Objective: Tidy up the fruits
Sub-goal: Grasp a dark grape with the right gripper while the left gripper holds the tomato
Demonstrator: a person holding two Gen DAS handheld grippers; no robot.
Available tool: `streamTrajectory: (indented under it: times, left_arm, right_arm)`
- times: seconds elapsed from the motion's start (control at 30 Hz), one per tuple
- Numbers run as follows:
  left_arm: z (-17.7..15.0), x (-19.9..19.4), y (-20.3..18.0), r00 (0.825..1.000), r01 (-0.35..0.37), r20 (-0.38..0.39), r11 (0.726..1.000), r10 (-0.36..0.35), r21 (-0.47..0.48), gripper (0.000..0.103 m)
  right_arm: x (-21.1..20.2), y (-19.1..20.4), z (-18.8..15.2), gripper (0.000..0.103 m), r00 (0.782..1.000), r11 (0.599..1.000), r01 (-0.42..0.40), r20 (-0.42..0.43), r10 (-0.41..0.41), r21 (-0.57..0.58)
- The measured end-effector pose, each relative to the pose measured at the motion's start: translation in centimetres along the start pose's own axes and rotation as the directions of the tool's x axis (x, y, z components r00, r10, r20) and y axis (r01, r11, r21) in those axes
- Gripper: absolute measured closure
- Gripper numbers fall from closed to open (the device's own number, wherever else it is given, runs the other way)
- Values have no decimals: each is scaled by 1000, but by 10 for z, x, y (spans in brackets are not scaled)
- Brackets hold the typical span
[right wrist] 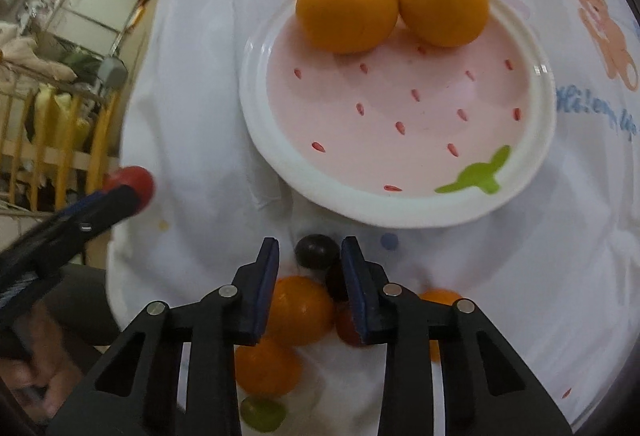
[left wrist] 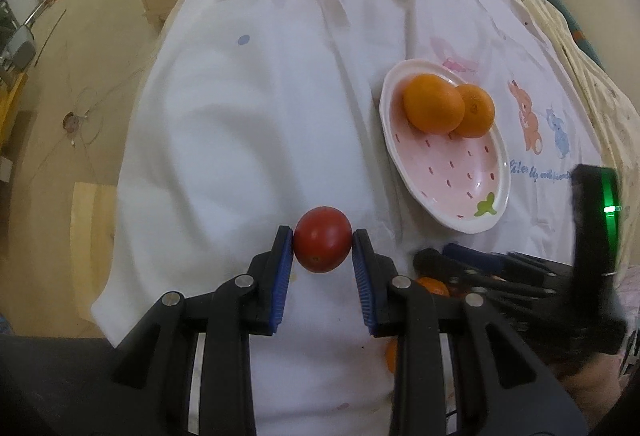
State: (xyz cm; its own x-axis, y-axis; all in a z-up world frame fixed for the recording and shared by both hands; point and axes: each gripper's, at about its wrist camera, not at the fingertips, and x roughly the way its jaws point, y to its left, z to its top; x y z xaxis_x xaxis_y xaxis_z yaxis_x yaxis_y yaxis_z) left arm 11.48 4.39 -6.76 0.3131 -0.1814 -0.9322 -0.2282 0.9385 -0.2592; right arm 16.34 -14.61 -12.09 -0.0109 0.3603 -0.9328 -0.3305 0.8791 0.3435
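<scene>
The left gripper (left wrist: pixel 323 236) is clamped on a red fruit (left wrist: pixel 322 245) near the table's (left wrist: pixel 224 140) left edge, with bare white cloth ahead. The right gripper (right wrist: pixel 309 248) has its fingers apart around a dark grape (right wrist: pixel 317 251), over the fruit pile (right wrist: pixel 298 310) at the near edge. Just beyond, the plate (right wrist: pixel 400 204) holds two oranges (right wrist: pixel 347 10) at its far rim, its near part bare.

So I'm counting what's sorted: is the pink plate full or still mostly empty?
Mostly empty: the plate holds only two oranges at its far edge; the rest is bare.
</scene>
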Motion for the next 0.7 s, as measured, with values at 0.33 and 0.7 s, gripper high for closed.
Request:
streamTrajectory:
  times: [0.33, 0.7]
  left_arm:
    - [1, 1, -9, 1000, 1, 6, 1000, -1, 26, 77]
    - [5, -1, -12, 999, -15, 35, 1000, 14, 6, 77]
  right_arm:
    - [13, 11, 1, 76, 995, 988, 97, -5, -98, -123]
    - [-26, -18, -11, 77, 987, 989, -146, 71, 145, 4]
